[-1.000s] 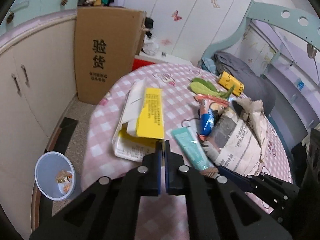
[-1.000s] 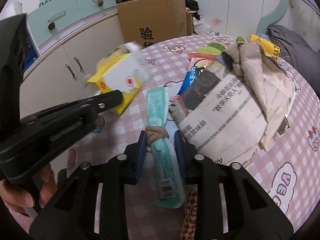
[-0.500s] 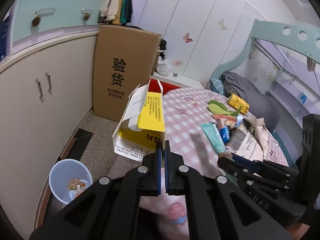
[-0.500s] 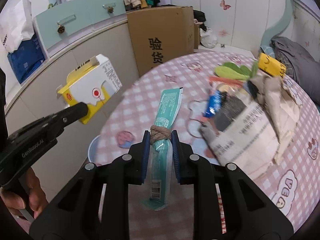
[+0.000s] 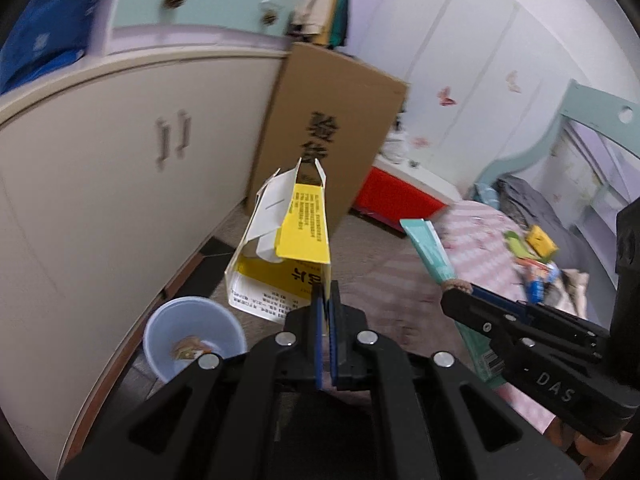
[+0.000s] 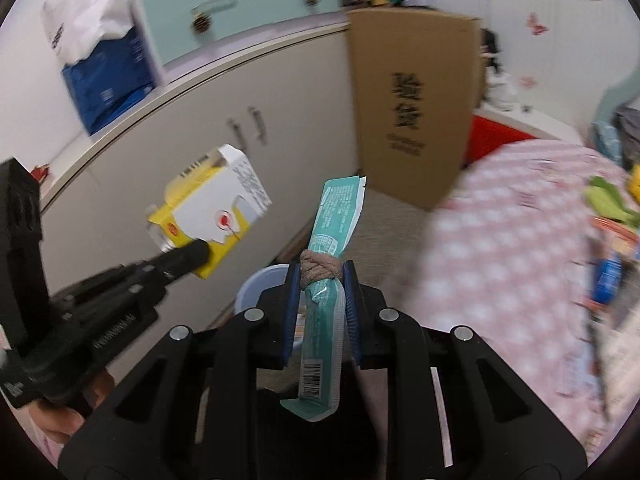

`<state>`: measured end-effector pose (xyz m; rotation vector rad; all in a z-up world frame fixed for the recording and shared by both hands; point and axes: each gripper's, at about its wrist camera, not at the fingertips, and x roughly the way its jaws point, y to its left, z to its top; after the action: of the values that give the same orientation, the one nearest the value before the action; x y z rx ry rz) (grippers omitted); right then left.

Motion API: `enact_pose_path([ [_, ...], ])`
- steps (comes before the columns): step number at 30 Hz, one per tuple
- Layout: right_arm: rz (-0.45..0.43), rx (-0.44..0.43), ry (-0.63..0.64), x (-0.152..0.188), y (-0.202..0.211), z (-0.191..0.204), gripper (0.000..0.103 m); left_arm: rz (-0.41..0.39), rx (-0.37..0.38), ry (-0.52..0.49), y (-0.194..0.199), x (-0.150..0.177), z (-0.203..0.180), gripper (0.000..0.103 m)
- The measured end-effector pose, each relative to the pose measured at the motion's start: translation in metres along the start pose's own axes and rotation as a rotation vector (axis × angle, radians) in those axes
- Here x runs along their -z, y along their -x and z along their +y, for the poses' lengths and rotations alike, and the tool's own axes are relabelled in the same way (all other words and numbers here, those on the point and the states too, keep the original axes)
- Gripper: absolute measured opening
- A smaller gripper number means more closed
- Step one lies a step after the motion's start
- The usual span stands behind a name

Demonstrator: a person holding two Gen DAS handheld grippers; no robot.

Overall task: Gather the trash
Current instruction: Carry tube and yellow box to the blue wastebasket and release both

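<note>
A: Entry, both claws loaded. Left claw (image 5: 326, 300) is pinched together on the bottom edge of the yellow-and-white carton (image 5: 282, 248), which stands up out of the pads with its torn flaps open at the top. Thin card, so the pads look almost closed.

B: And the right?

A: Right claw (image 6: 320, 280) is clamped on the teal sachet (image 6: 326, 264), gripping just where a brown band (image 6: 320, 270) is tied round it. The knot gives the pads a thicker spot to bite. The sachet's barcode end hangs toward the camera, the torn end points away.

B: Where is the bin?

A: Pale blue bin (image 5: 194, 342) sits on the floor beside the cream cabinet (image 5: 100, 184), below and left of the carton in the left wrist view. In the right wrist view its rim shows just behind the right claw's pads, mostly hidden. A few scraps already lie in it.

B: So both items are off the worktop (image 6: 512, 232)?

A: Yes, both held in the air over the floor gap. More litter remains on the pink checked cloth at the far right, too blurred to list. Judgement: carry phase, release pending. The carton is bulky against the bin mouth, so it may need dropping end-first.
</note>
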<state>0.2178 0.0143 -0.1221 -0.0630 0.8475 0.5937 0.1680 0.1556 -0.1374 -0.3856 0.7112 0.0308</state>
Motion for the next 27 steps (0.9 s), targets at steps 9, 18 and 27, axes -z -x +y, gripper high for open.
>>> enact_pose_path([
  [9, 0.104, -0.105, 0.052, -0.016, -0.097, 0.064, 0.021, 0.047, -0.119, 0.139, -0.025, 0.002, 0.097, 0.002],
  [18, 0.137, -0.129, 0.046, -0.017, -0.174, 0.088, 0.056, 0.086, -0.223, 0.211, -0.05, 0.006, 0.155, 0.003],
  [27, 0.167, -0.116, 0.008, -0.002, -0.186, 0.079, 0.057, 0.125, -0.242, 0.225, -0.067, 0.011, 0.167, 0.003],
])
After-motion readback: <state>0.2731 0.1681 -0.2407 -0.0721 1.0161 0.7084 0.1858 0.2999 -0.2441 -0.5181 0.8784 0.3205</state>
